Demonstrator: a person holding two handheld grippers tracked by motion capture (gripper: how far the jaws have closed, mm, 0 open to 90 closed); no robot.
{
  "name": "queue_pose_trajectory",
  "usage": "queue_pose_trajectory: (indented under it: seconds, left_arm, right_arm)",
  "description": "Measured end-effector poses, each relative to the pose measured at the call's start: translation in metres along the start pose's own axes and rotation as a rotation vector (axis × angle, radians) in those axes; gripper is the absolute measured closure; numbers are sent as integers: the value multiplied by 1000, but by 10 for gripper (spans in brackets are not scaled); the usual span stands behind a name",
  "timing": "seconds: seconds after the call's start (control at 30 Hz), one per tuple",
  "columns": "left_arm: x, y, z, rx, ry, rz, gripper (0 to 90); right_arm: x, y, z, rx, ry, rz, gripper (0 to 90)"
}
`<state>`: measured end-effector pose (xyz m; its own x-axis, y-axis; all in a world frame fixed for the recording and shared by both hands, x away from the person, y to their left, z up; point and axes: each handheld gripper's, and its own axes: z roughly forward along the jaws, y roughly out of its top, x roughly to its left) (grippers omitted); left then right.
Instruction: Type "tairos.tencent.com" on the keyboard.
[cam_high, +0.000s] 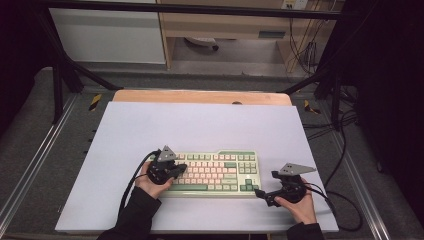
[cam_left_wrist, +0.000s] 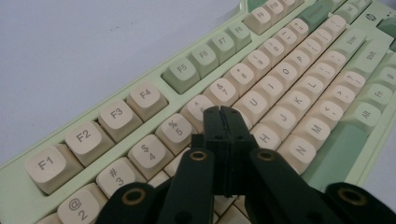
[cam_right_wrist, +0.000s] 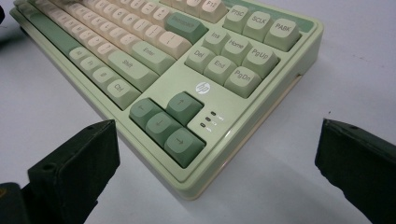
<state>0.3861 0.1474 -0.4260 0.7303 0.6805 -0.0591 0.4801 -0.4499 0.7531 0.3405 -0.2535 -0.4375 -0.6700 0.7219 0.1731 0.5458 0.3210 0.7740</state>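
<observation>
We see the left claw (cam_left_wrist: 223, 112) closed empty over the keyboard (cam_left_wrist: 280, 93), the right claw (cam_right_wrist: 212, 154) open around its corner.

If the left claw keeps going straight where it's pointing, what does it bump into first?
Most likely the keys of the keyboard. The shut left claw points down over the cream letter keys near the number row, around the T and Y area. How close its tips are is hard to tell.

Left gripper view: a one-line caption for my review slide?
Shut left gripper poised over the number row of a green-and-cream keyboard.
</observation>
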Motion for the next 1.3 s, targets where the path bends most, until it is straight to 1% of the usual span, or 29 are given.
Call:
queue_pose_trajectory:
  seconds: [0.13,0.2,0.43,0.47,0.6,0.73,0.87,0.97,1.1,1.3]
  left_arm:
    - [0,-1,1,1,0,3,900]
    - [0,-2,3,9,4,7,900]
    - [-1,-2,1,-3,-1,13,897]
    - [-1,-1,0,-9,-5,10,896]
    - [-1,-1,-4,-11,-8,10,897]
    - [-1,-1,-8,-23,-23,3,898]
    - [0,-2,-14,-27,-19,8,898]
    - [2,-3,-18,-30,-27,4,898]
    - [4,-6,-24,-29,-18,11,897]
    - [8,-10,-34,-29,-9,9,898]
  right_arm:
    - [0,0,1,0,0,2,5]
    - [0,0,0,0,-1,0,4]
    - [0,0,0,1,1,2,4]
    - [0,0,1,-1,0,-3,5]
    - [0,0,1,0,0,-3,5]
    - [1,0,0,1,0,5,4]
    - [1,-1,0,1,1,2,5]
    - [1,-1,0,3,1,-1,4]
    - [1,-1,0,-1,0,-1,5]
    - [1,-1,0,3,3,-1,5]
